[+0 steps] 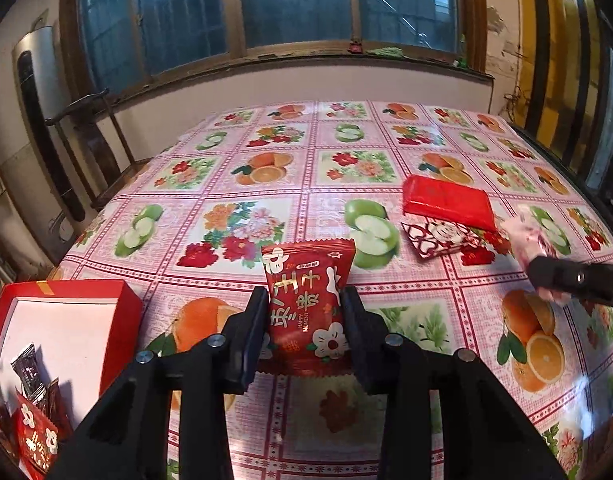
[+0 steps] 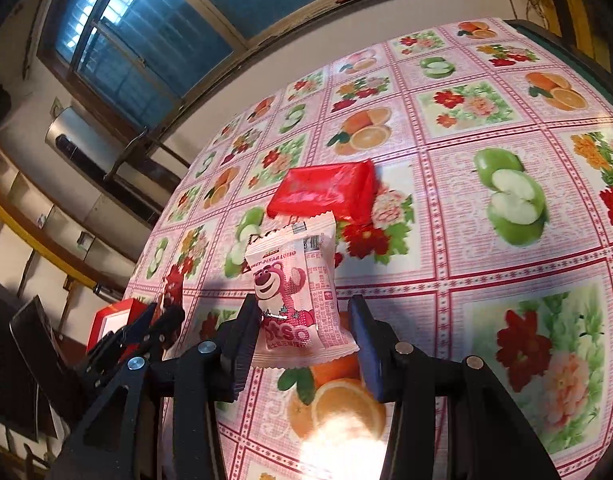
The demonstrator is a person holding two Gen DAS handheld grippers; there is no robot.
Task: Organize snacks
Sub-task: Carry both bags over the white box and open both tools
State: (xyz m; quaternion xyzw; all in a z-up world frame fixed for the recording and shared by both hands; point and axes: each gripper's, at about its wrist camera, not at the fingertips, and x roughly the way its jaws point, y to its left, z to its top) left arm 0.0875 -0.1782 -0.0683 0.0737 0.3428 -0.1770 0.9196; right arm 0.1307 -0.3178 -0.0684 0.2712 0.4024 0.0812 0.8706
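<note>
My left gripper (image 1: pixel 304 300) is shut on a red snack packet with white flowers (image 1: pixel 306 304), held upright above the table. A red box with a white inside (image 1: pixel 58 312) sits at the left and holds several snack packets (image 1: pixel 30 412). My right gripper (image 2: pixel 304 312) is shut on a pink bear-print snack packet (image 2: pixel 296 300), also held above the table. It shows at the right edge of the left wrist view (image 1: pixel 562 280). A red foil pack (image 1: pixel 446 200) and a heart-print packet (image 1: pixel 434 236) lie on the table. The foil pack shows in the right wrist view (image 2: pixel 322 192).
The table has a pink fruit-and-flower cloth (image 1: pixel 306 152). A window and wall stand behind the far edge. A chair (image 1: pixel 90 148) stands at the table's far left. The left gripper (image 2: pixel 162 316) and the red box (image 2: pixel 114 320) show at the left of the right wrist view.
</note>
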